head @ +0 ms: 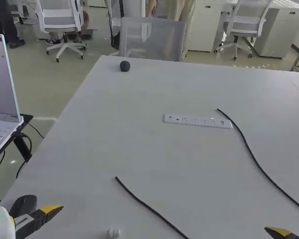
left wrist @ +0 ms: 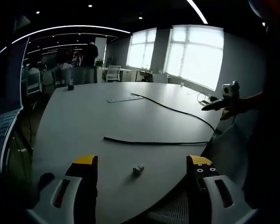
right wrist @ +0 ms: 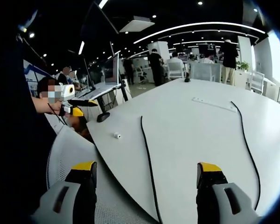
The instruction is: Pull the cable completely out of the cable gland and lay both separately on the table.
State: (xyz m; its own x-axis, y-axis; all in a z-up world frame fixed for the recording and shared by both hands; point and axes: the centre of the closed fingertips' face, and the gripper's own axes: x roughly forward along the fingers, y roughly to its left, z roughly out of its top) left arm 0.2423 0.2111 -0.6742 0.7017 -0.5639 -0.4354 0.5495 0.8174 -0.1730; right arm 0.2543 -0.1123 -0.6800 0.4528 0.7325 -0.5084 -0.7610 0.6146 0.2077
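Two pieces lie apart on the worktop, just as the task wants. The black cable runs in a long bend, and the small white cable gland sits alone by the front edge, clear of the cable's end. Left tool and right tool hang wide and empty off the near edge, so we judge the job done.

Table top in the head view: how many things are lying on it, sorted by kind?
black cable: 1
white power strip: 1
small white cable gland: 1
dark round object at the far edge: 1
Total: 4
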